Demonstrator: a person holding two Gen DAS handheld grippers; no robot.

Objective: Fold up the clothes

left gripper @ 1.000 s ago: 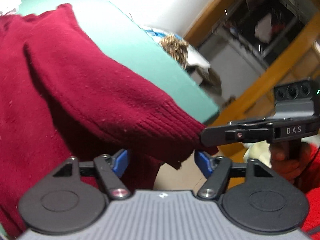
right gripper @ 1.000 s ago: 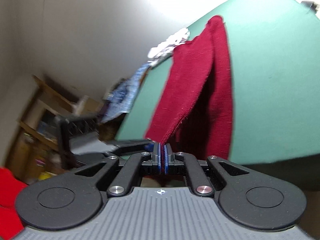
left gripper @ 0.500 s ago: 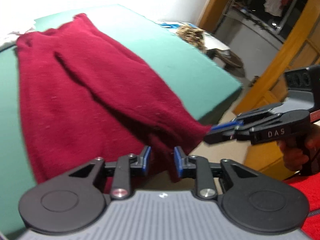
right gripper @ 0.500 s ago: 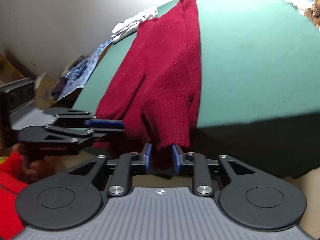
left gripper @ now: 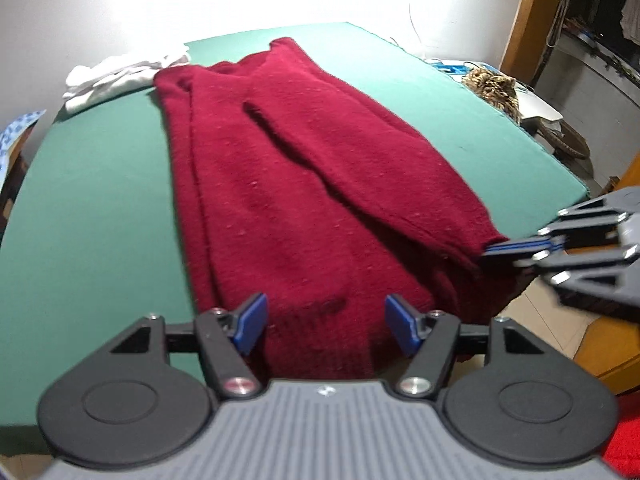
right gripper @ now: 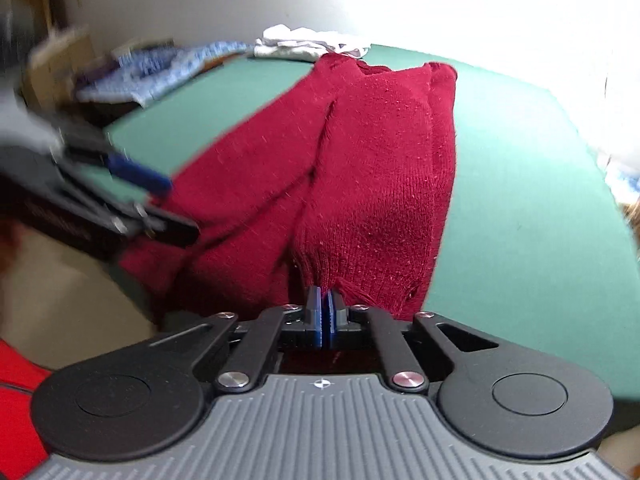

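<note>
A dark red knitted sweater [left gripper: 296, 184] lies lengthwise on the green table [left gripper: 92, 208], its near end hanging over the front edge. My left gripper [left gripper: 325, 322] is open, its blue pads on either side of the sweater's near hem, not gripping. My right gripper [right gripper: 323, 312] is shut on the sweater's [right gripper: 372, 168] ribbed cuff edge. It also shows in the left wrist view [left gripper: 520, 246], at the right, pinching the sleeve end. The left gripper shows blurred at the left of the right wrist view [right gripper: 140, 176].
White folded cloth [left gripper: 120, 78] lies at the table's far left corner. A blue patterned cloth [right gripper: 160, 68] lies off the left side. A brown furry item [left gripper: 492, 88] sits beyond the right edge. A wooden door frame [left gripper: 524, 24] stands at the right.
The sweater has come down from being held up and now lies on the table. My left gripper has opened wide. My right gripper opened briefly and is shut on the cuff again.
</note>
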